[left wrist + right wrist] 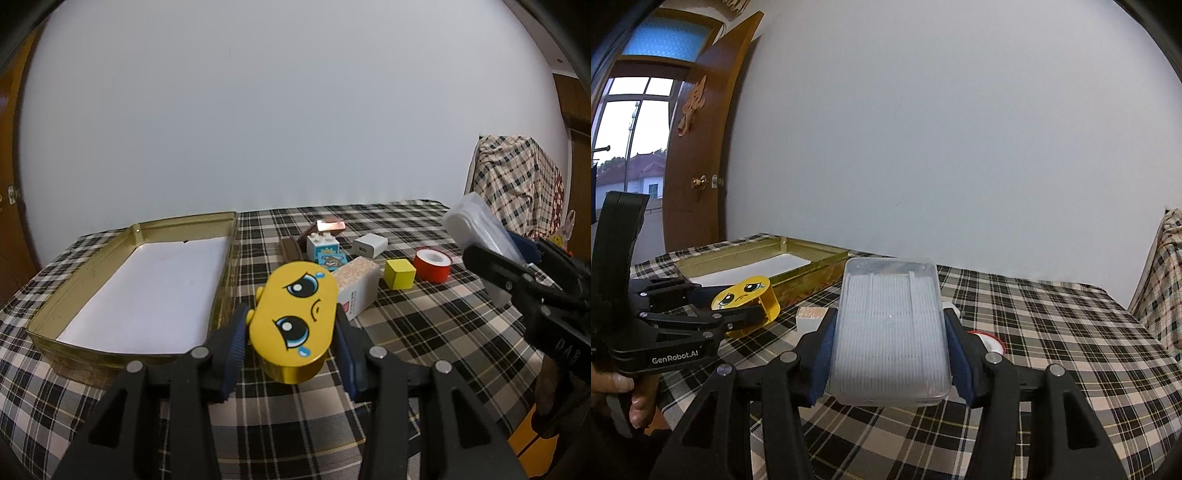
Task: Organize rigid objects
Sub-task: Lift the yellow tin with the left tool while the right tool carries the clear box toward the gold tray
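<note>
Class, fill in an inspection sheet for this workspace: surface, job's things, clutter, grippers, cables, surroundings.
Surface: table under a plaid cloth.
Job's things: open gold tin, white-lined, nothing seen inside; yellow face box; clear case; yellow cube, red tape roll, white charger, toy blocks.
Clutter: nothing seen.
Grippers: left gripper shut on the face box; right gripper shut on the clear case.
Cables: nothing seen.
Surroundings: white wall, wooden door, window.

Pretty clearly someone's home, a spare room maybe: plain white wall (960, 129), brown wooden door with a brass knob (701, 158), a black-and-cream plaid cloth (424, 332) over the table, matching plaid-draped furniture (517, 184) nearby.
</note>
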`<state>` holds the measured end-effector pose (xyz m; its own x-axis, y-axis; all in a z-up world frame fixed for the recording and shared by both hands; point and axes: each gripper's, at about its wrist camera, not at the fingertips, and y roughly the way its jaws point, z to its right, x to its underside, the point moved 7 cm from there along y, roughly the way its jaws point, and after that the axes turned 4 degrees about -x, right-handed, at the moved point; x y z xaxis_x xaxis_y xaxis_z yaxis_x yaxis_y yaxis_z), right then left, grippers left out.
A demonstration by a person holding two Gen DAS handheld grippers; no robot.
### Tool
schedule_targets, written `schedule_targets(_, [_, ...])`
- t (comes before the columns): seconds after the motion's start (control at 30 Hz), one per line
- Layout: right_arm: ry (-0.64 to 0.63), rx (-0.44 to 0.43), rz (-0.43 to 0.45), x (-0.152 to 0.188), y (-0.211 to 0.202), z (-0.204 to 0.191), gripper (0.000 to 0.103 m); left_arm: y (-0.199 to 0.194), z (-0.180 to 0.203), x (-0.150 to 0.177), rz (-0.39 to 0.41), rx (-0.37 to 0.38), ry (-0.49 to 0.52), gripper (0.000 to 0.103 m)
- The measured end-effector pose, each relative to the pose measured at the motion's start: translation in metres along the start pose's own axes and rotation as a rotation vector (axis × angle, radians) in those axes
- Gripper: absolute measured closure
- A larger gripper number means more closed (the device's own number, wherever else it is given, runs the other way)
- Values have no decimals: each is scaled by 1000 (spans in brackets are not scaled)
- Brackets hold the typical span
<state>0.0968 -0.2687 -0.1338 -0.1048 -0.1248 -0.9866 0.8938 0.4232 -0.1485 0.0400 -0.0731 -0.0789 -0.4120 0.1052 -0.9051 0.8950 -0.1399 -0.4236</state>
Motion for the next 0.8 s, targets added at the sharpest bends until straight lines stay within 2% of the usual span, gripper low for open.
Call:
schedule_targets(0.43, [12,63,63,-6,-8,3,46,-15,1,-5,97,3,13,60])
schedule_targets(0.8, [47,121,90,-9,-10,3,46,-19,-6,-6,111,-51,33,60])
